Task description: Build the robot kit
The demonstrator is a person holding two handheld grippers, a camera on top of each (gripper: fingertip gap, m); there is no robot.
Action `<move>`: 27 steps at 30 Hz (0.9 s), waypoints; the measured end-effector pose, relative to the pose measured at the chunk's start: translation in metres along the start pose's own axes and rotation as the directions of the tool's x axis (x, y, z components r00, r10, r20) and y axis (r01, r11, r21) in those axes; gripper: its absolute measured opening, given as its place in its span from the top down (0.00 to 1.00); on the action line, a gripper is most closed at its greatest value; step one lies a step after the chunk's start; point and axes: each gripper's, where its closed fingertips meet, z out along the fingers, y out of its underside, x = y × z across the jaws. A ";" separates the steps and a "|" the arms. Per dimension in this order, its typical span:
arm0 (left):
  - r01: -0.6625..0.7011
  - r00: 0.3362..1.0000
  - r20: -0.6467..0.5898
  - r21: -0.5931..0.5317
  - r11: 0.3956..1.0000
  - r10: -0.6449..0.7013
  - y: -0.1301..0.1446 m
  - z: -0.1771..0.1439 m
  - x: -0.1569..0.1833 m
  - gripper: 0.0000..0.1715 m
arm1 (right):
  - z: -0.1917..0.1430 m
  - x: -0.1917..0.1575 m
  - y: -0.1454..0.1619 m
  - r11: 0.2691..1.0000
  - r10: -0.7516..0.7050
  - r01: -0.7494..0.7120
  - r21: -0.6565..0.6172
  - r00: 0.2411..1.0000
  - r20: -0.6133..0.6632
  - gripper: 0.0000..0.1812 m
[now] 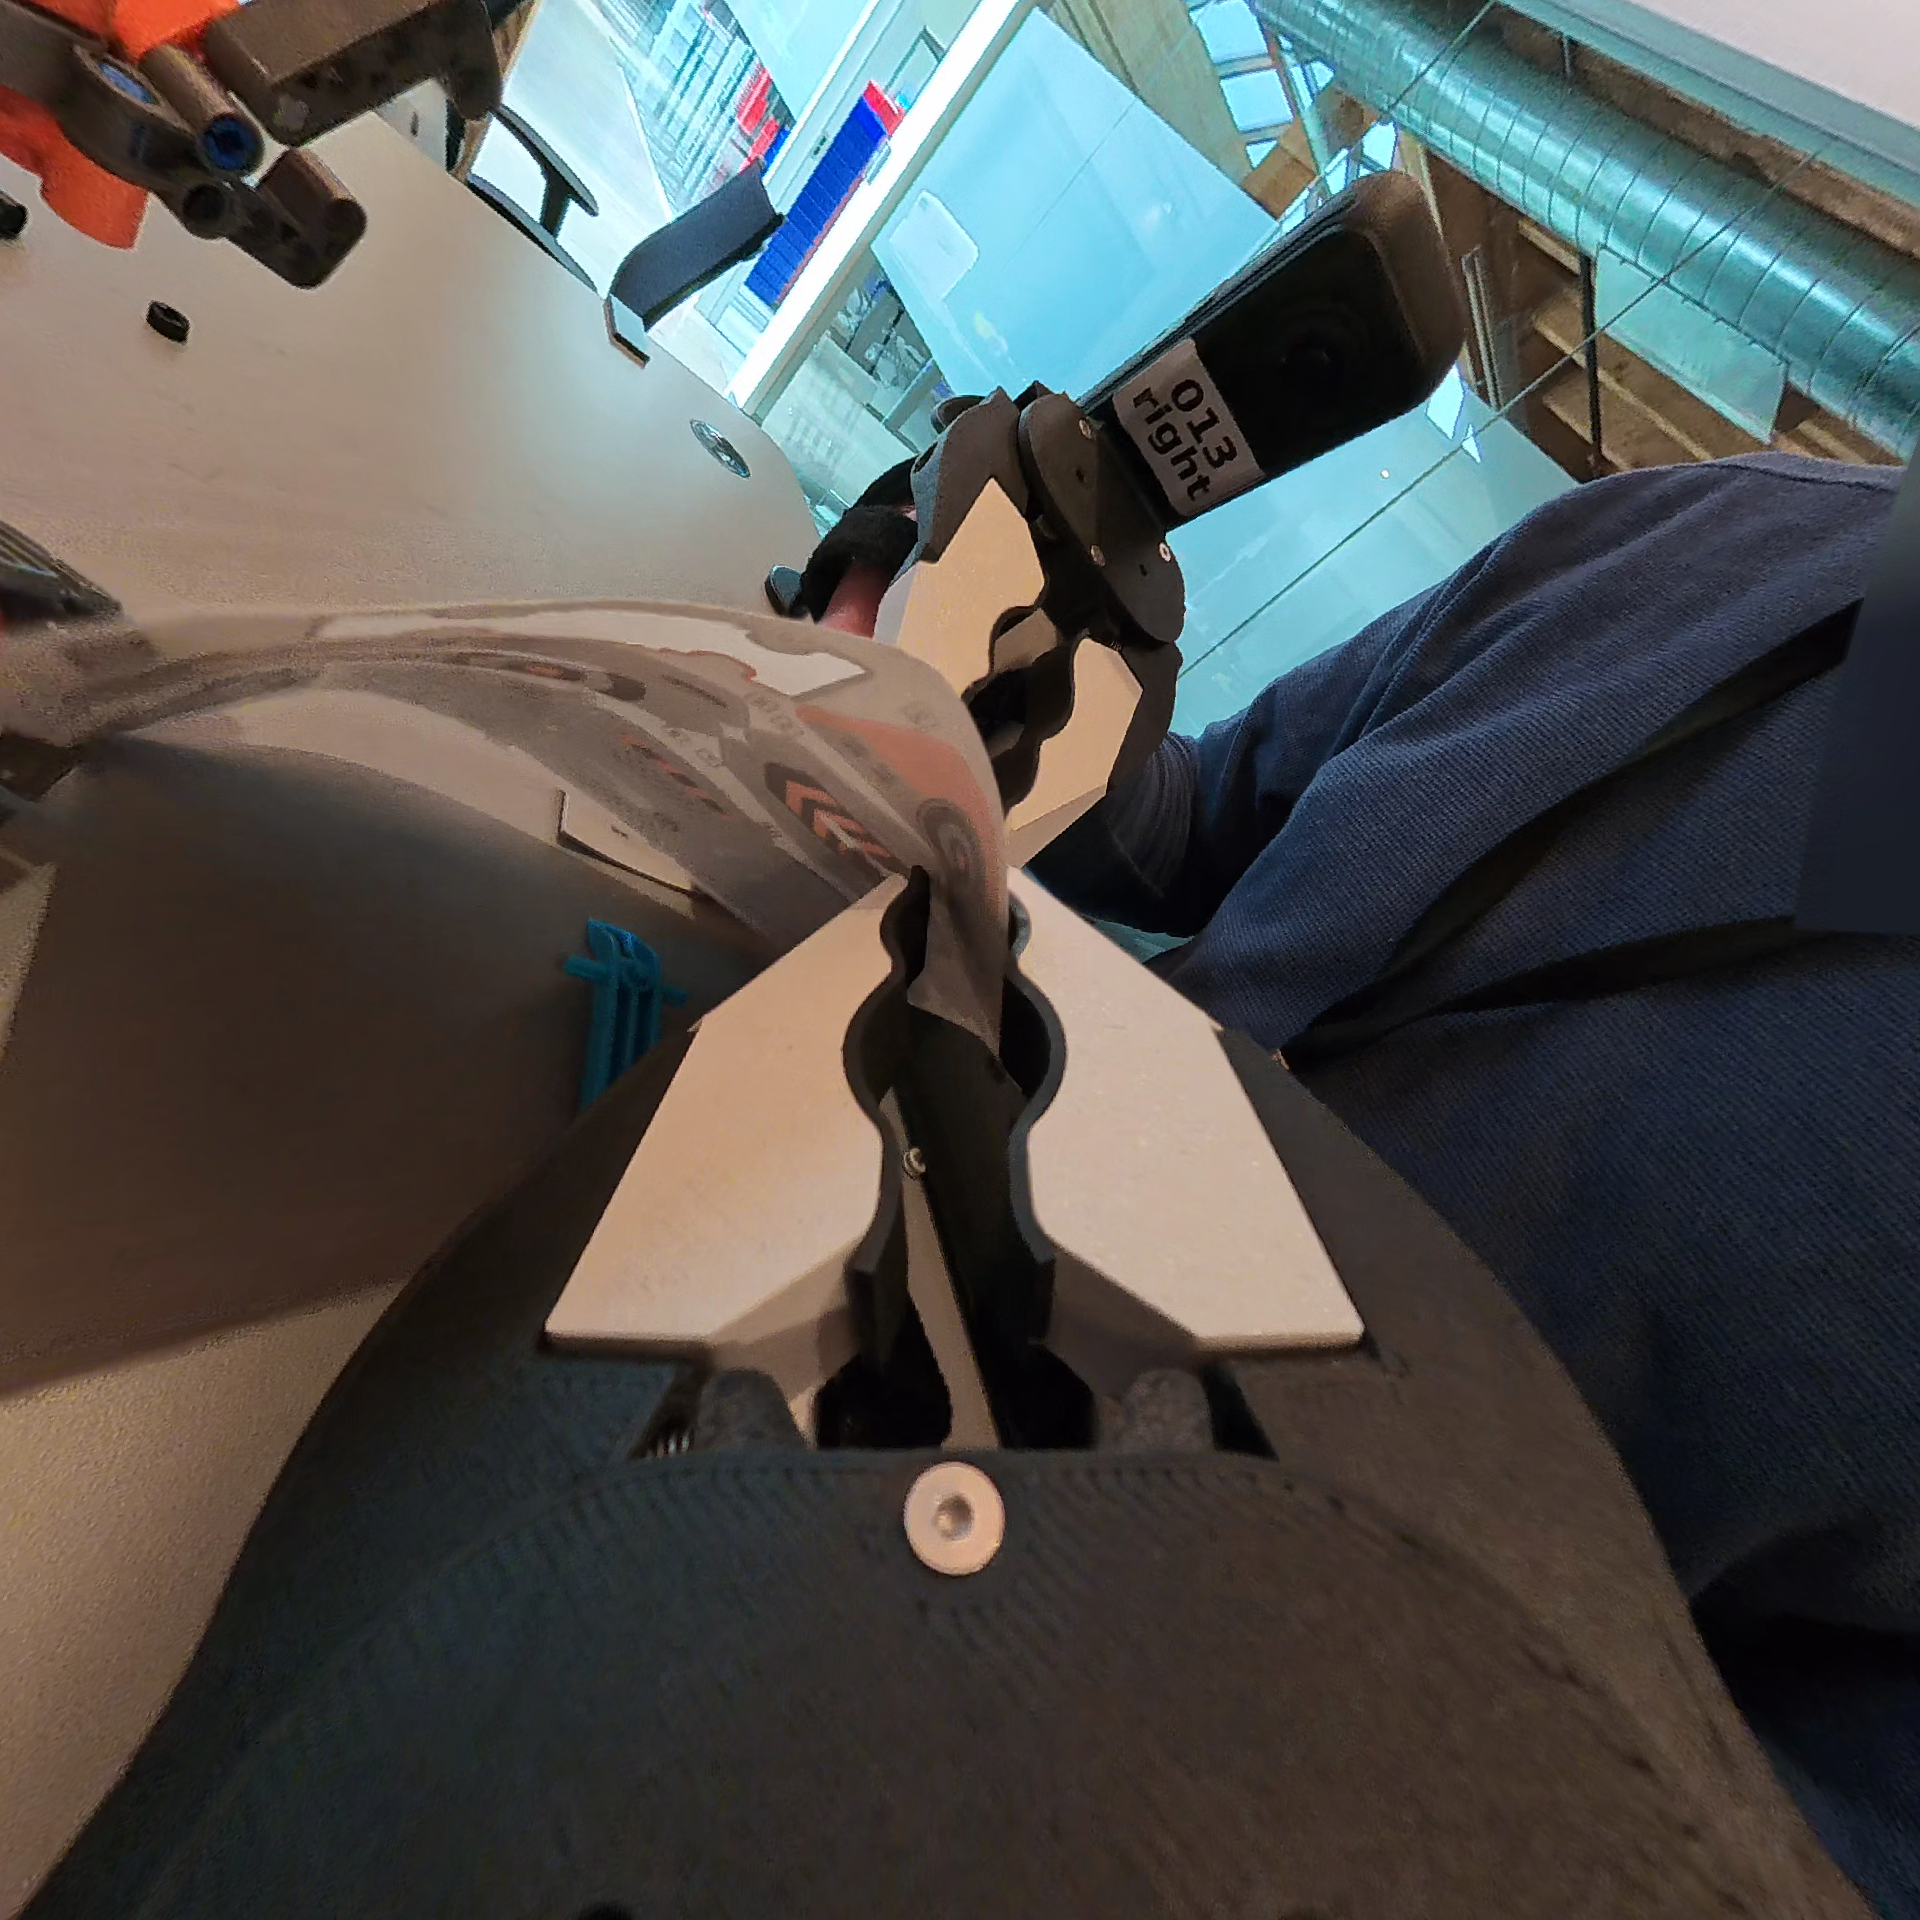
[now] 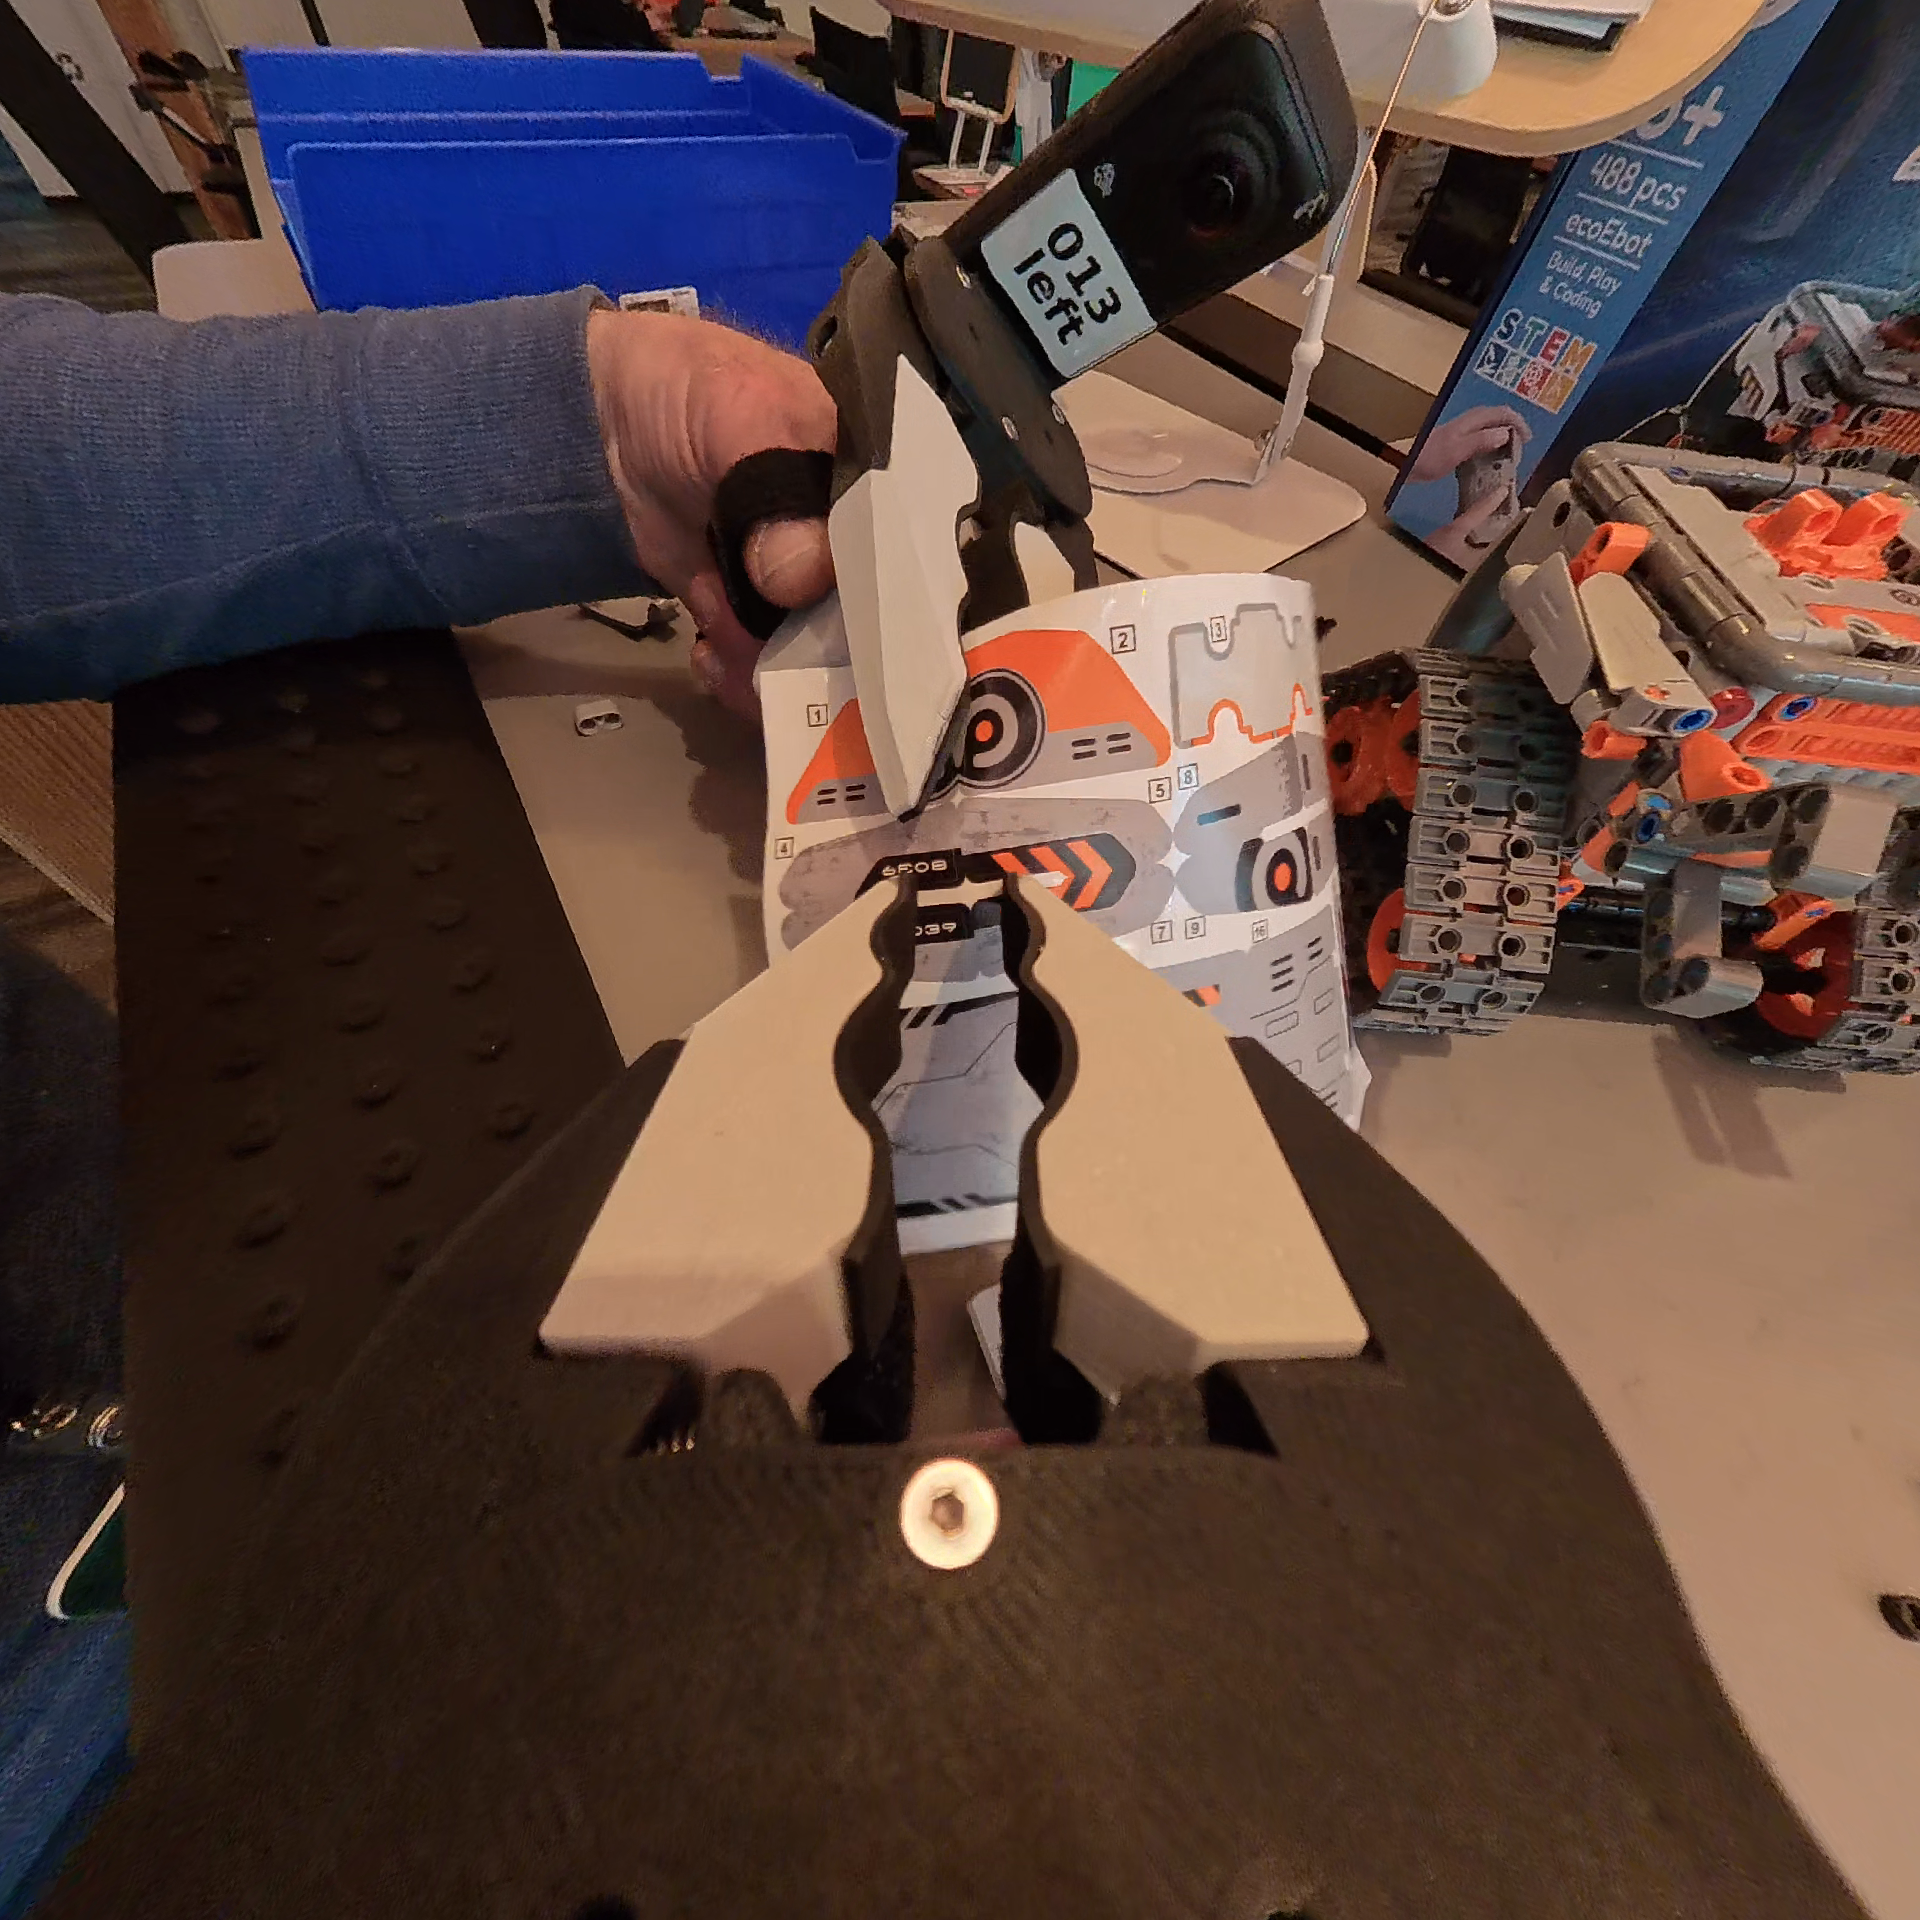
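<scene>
The left gripper [image 1: 940, 914] is pinching a sticker sheet [image 2: 1195, 790] above the beige worktop [image 2: 1610, 1247], while the right gripper [image 2: 951, 904] is hovering narrowly parted near blue bins [image 2: 540, 177].

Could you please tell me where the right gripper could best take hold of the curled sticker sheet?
The sticker sheet hangs curled from the left gripper, which pinches its top. The right gripper would probably best pinch the free lower edge, coming from the front, jaws straddling the thin edge.

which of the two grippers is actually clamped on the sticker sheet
The left gripper, shut on the sticker sheet. The right gripper is open, its tips just in front of the sheet.
</scene>
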 end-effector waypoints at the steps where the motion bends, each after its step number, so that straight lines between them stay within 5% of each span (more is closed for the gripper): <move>1: 0.001 1.000 0.002 -0.001 1.000 -0.001 0.000 0.000 0.000 0.95 | 0.000 0.001 0.000 1.000 0.003 -0.003 0.002 1.000 -0.006 0.93; 27: -0.091 0.988 -0.107 0.158 0.983 0.108 -0.026 0.001 0.020 1.00 | -0.015 0.004 -0.037 0.973 0.028 -0.036 0.226 0.999 0.039 1.00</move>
